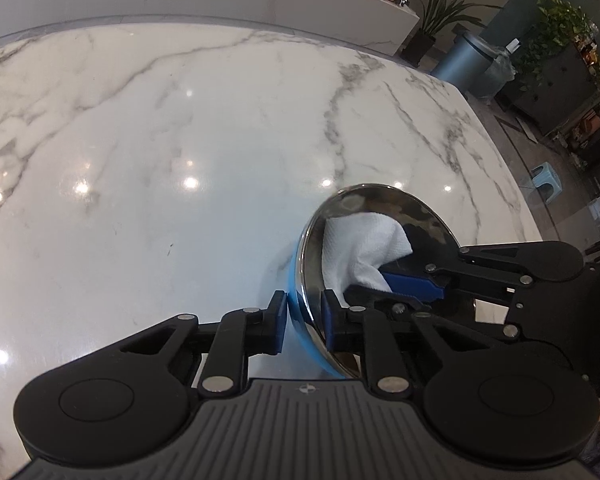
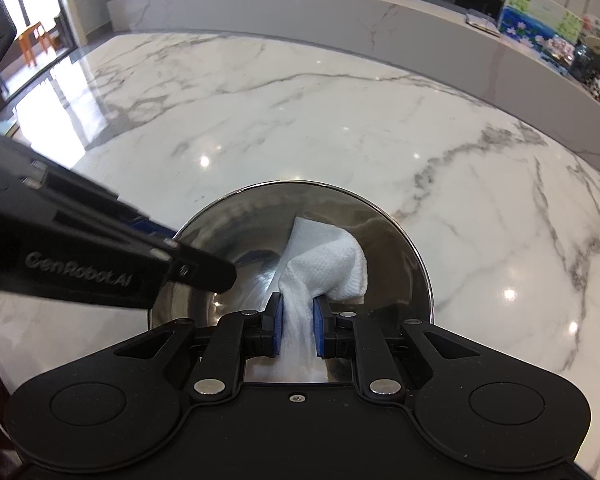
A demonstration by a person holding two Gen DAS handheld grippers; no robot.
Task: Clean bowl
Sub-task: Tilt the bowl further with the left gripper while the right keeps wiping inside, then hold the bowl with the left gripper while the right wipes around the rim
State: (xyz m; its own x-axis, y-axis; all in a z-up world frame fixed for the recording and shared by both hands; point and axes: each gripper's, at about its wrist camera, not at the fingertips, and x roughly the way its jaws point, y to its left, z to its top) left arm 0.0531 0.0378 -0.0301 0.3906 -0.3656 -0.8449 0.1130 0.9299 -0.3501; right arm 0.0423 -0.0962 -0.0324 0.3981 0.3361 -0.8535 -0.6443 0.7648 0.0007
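A steel bowl [image 1: 380, 208] with a blue outside stands on the white marble table; it also shows in the right wrist view [image 2: 236, 236]. My left gripper [image 1: 303, 322] is shut on the bowl's near rim, one pad outside and one inside. My right gripper [image 2: 298, 326] is shut on a white paper towel [image 2: 328, 264] and holds it inside the bowl, against the inner wall. The towel [image 1: 360, 248] and the right gripper [image 1: 416, 286] also show in the left wrist view. The left gripper [image 2: 204, 270] enters the right wrist view from the left.
The marble table [image 1: 160, 140] spreads wide to the left and beyond the bowl. A raised marble ledge [image 2: 340, 12] with boxes and pictures runs along the far side. A bin [image 1: 466, 58], plants and a small blue stool [image 1: 546, 178] stand on the floor past the table's right edge.
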